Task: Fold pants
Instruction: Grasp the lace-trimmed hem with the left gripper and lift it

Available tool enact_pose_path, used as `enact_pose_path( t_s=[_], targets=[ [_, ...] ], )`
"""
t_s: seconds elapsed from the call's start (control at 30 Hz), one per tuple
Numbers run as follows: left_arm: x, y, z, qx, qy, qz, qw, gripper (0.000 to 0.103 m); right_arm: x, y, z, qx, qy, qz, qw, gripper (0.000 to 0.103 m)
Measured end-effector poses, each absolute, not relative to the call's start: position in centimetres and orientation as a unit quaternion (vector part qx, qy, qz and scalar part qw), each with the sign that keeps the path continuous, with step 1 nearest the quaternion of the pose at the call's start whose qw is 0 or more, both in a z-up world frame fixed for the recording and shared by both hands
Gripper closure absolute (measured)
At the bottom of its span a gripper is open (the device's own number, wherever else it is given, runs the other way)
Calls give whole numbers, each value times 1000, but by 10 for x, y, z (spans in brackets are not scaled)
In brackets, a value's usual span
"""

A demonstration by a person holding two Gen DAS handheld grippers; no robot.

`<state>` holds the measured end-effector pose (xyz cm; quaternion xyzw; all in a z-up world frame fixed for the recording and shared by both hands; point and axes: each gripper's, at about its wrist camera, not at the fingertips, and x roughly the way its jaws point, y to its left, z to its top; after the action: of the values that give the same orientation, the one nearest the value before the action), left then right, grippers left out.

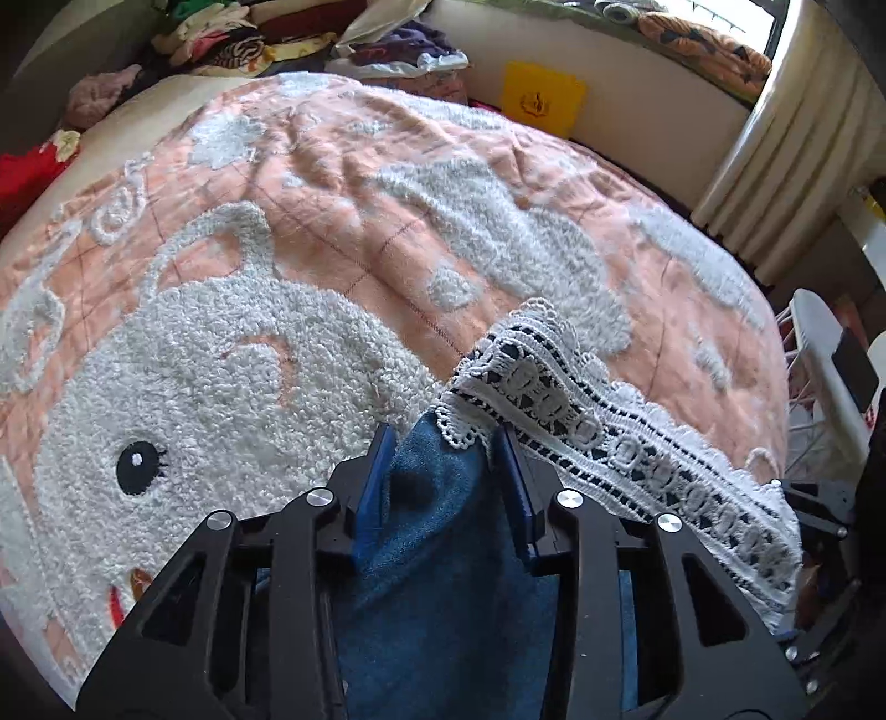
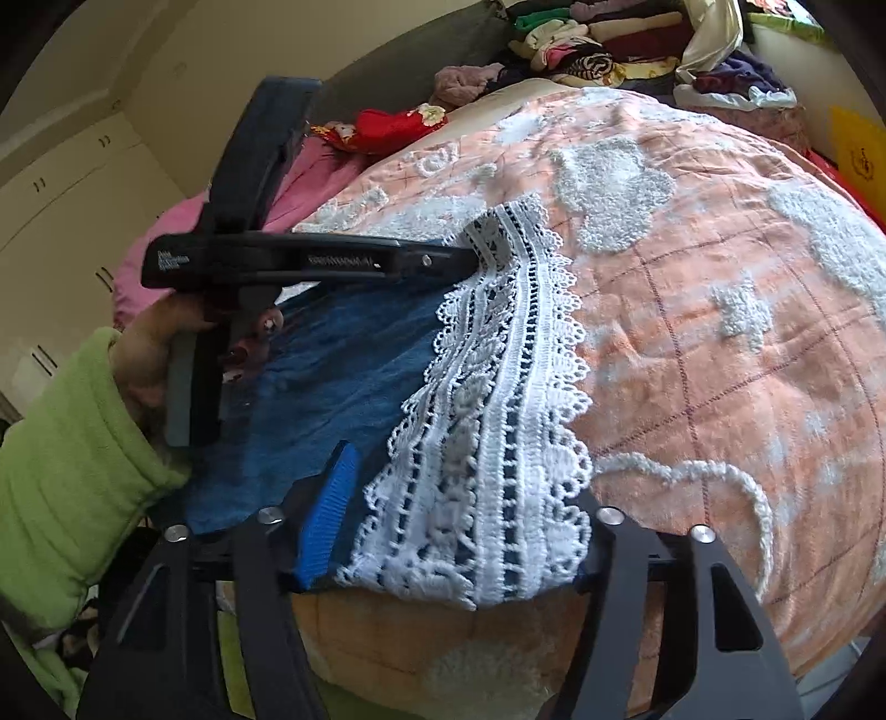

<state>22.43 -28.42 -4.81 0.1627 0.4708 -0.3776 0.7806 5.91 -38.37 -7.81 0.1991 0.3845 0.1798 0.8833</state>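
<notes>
The pants are blue denim (image 1: 443,581) with a wide white lace hem (image 1: 609,443). They hang over the near edge of the bed. In the left wrist view my left gripper (image 1: 446,443) has the denim and a corner of the lace bunched between its blue pads. It also shows from the side in the right wrist view (image 2: 476,255), tip on the lace. In the right wrist view my right gripper (image 2: 459,498) straddles the lace hem (image 2: 487,443) and denim (image 2: 343,376); its left blue pad (image 2: 326,520) shows, its right pad is hidden under lace.
The bed carries a pink quilt with fluffy white bunny shapes (image 1: 332,232). Piles of clothes (image 1: 232,39) lie at the far end. A yellow card (image 1: 541,97) leans on the far side. A curtain (image 1: 775,155) and a white rack (image 1: 819,376) stand at the right.
</notes>
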Motion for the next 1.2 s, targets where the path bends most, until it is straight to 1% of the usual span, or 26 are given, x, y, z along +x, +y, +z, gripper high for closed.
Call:
enact_pose_path(
  t_s=[0.03, 0.1, 0.17, 0.2, 0.27, 0.37, 0.73, 0.93, 1.1, 1.2],
  targets=[
    [225, -284, -49, 159, 473, -377, 780, 77, 61, -384, -78, 202, 386, 182, 882, 52],
    [223, -285, -47, 159, 473, -375, 781, 84, 62, -384, -76, 202, 386, 187, 880, 58],
    [222, -284, -45, 158, 469, -376, 783, 86, 63, -382, -74, 199, 386, 193, 880, 63],
    [221, -283, -44, 157, 468, -377, 784, 89, 63, -380, -71, 198, 386, 195, 880, 64],
    [221, -280, -39, 145, 465, -380, 787, 93, 62, -378, -65, 196, 381, 202, 881, 69],
    [220, -272, -27, 122, 455, -386, 793, 96, 60, -372, -50, 190, 371, 215, 883, 70],
    [209, -206, 19, 53, 405, -386, 827, 97, 55, -325, 4, 121, 340, 253, 898, 70],
    [205, -155, 21, 19, 396, -373, 839, 97, 61, -275, 14, 78, 345, 275, 894, 70],
    [203, -130, 11, 7, 399, -370, 839, 97, 61, -230, 6, 40, 357, 278, 891, 70],
    [207, -110, 3, -17, 409, -364, 837, 96, 64, -205, -1, 1, 364, 281, 888, 70]
  ],
)
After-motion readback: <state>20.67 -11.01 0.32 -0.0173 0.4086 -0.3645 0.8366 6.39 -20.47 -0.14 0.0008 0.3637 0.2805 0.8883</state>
